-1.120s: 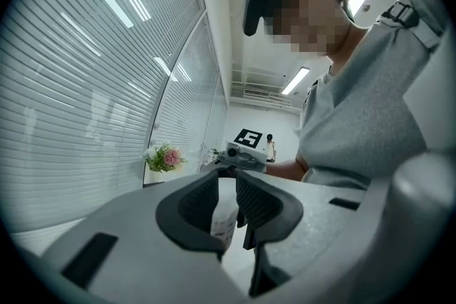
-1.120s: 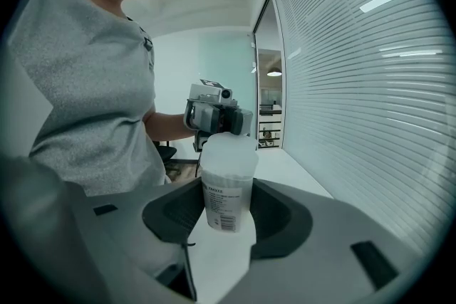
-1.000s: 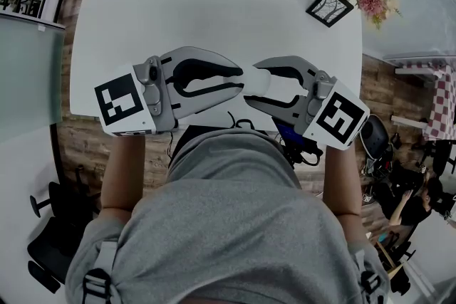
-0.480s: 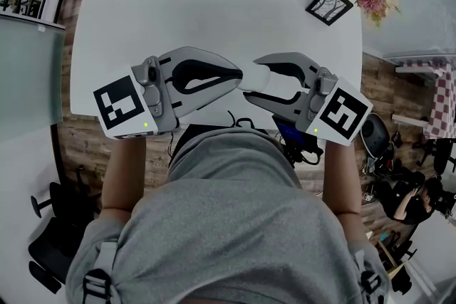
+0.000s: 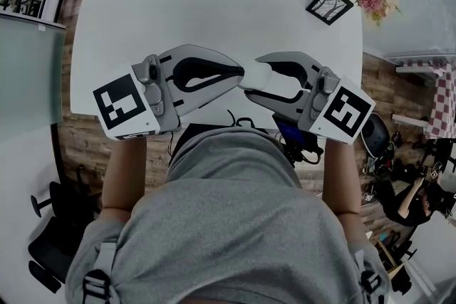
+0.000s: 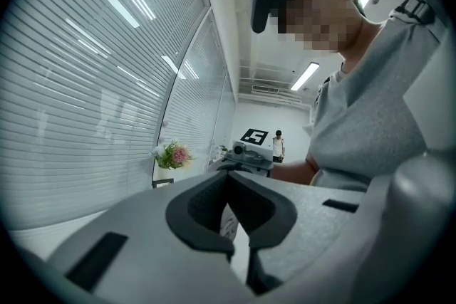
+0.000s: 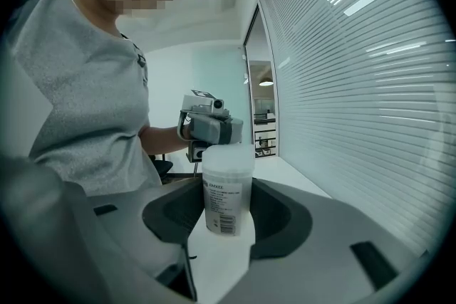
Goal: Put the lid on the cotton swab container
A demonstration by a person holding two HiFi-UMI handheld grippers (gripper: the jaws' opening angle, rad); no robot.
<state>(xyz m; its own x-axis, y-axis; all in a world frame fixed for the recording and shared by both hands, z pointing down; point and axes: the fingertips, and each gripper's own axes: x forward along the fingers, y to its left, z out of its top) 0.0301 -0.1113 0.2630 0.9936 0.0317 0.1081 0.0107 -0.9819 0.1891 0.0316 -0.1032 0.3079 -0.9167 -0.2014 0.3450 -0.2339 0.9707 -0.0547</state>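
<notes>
Container [image 5: 261, 75] in right gripper [image 5: 253, 79], left gripper [image 5: 240, 73] beside, over table [image 5: 214, 3]

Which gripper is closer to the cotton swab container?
Right. The right gripper grips the cotton swab container between its jaws. The left gripper, jaws shut, faces it with its tips right by the container's end.

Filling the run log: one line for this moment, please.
left tool: shut | right tool: gripping cotton swab container | lid: seems on
</notes>
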